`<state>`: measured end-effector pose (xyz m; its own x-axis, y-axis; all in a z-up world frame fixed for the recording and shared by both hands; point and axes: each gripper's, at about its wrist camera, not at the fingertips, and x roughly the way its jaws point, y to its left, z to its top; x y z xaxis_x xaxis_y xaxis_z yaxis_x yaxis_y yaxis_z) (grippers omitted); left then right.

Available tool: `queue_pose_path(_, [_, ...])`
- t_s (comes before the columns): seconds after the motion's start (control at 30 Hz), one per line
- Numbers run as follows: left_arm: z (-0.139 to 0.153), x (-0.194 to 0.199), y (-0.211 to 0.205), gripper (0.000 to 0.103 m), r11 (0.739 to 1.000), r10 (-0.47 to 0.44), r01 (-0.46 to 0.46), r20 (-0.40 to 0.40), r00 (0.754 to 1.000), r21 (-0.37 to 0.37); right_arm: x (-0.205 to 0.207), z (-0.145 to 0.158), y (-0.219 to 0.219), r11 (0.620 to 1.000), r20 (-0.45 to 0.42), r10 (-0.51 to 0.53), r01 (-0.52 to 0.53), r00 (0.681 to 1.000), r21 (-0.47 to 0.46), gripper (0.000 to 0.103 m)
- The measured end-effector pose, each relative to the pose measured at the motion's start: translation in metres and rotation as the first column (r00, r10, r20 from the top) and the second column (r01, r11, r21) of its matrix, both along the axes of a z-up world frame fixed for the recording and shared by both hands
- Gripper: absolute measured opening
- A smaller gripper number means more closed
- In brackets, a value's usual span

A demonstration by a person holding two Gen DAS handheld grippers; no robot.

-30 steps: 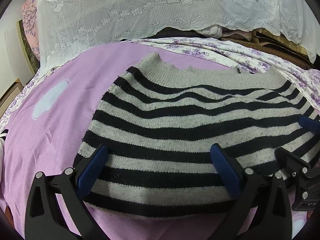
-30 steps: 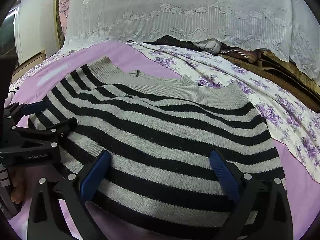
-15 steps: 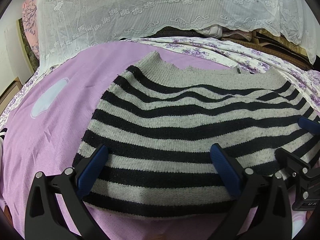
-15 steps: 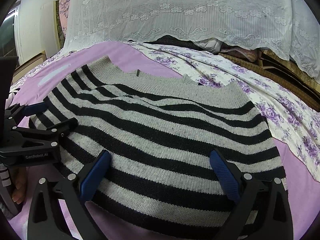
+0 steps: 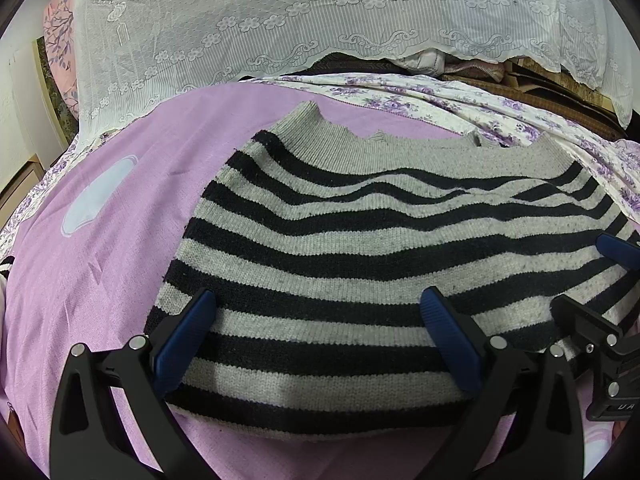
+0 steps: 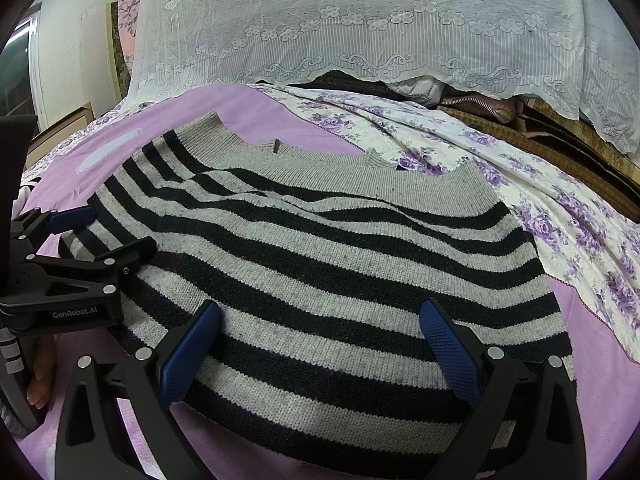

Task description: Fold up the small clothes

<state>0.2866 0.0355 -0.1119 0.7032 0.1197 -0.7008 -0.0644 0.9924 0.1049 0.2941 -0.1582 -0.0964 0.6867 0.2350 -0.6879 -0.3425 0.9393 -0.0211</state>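
Observation:
A grey and black striped knit sweater [image 5: 360, 248] lies folded on a lilac bed sheet [image 5: 112, 240], its grey ribbed band at the far edge. It also fills the right wrist view [image 6: 340, 264]. My left gripper [image 5: 318, 316] is open above the sweater's near left part, its blue pads [image 5: 188, 332] spread wide. My right gripper [image 6: 320, 328] is open above the near right part. Each gripper shows in the other's view: the right one at the right edge [image 5: 600, 300], the left one at the left edge [image 6: 80, 236]. Neither holds cloth.
A floral white and purple sheet [image 6: 540, 208] lies to the right of the sweater. A white lace cover [image 5: 320, 20] hangs over stacked bedding behind. A pale patch [image 5: 96, 200] marks the lilac sheet at left. A bare foot [image 6: 40, 380] shows at lower left.
Almost nothing moved. Both grippers stay open in place over the sweater, with only a slight drift of the views.

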Motion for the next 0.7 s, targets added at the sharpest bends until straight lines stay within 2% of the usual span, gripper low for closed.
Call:
queue_pose_path(0.17, [0.0,0.0,0.0,0.099,1.0,0.0,0.0,0.003,1.0,0.001,-0.003,0.001,-0.001,1.0,0.008,-0.001,0.001,1.0,0.011,0.1])
queue_pose_path(0.27, [0.002,-0.002,0.0,0.099,1.0,0.01,-0.01,0.015,1.0,0.008,-0.012,0.008,-0.007,0.999,0.054,-0.023,0.021,0.998,0.031,0.1])
queue_pose_path(0.4, [0.01,-0.016,-0.002,0.099,0.999,0.03,-0.032,0.07,0.997,0.041,-0.026,0.019,-0.023,0.994,0.119,-0.077,0.067,0.99,0.09,0.1])
queue_pose_path(0.5, [0.019,-0.032,0.001,0.099,0.999,0.038,-0.041,0.106,0.994,0.021,-0.038,0.027,-0.045,0.978,0.137,-0.148,0.125,0.979,0.164,0.1])
queue_pose_path(0.6, [0.028,-0.046,0.005,0.099,0.999,0.051,-0.048,0.123,0.991,-0.023,-0.051,0.033,-0.08,0.938,0.12,-0.228,0.185,0.966,0.293,0.1])
queue_pose_path(0.63, [0.031,-0.049,0.004,0.099,0.998,0.052,-0.049,0.128,0.99,-0.031,-0.056,0.033,-0.098,0.908,0.096,-0.269,0.22,0.958,0.356,0.1])
queue_pose_path(0.7, [0.037,-0.051,-0.001,0.099,0.999,0.048,-0.044,0.14,0.989,-0.031,-0.063,0.03,-0.121,0.867,0.057,-0.321,0.269,0.945,0.42,0.1])
